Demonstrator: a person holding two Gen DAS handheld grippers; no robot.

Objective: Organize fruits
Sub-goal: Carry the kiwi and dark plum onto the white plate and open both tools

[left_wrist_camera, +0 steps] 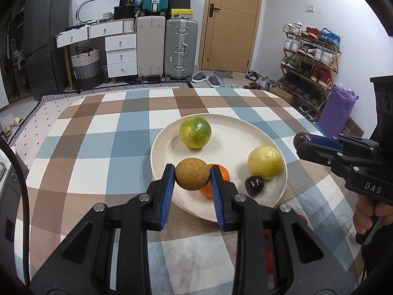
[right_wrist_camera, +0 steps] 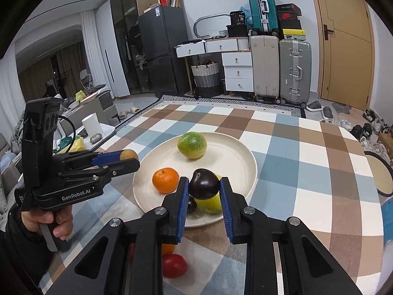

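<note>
Clamped between the left gripper [left_wrist_camera: 192,174] pads, a brown fruit [left_wrist_camera: 192,174] is held above the cream plate's [left_wrist_camera: 231,145] near rim. A dark plum [right_wrist_camera: 204,184] is pinched by the right gripper [right_wrist_camera: 204,186] over the same plate; either round fruit could be squeezed out and rolled off the plate.

Suitcases [left_wrist_camera: 167,46] by the door [left_wrist_camera: 231,19] (shoe rack [left_wrist_camera: 309,66] nearby)

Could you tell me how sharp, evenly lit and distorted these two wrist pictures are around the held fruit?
Left wrist view: the left gripper and its brown fruit are sharp; light is soft, shadows on the plate are faint; the fisheye bends the tablecloth checks and darkens the corners. Right wrist view: the right gripper and its dark plum are crisp, with small glints; same curvature at the door.
</note>
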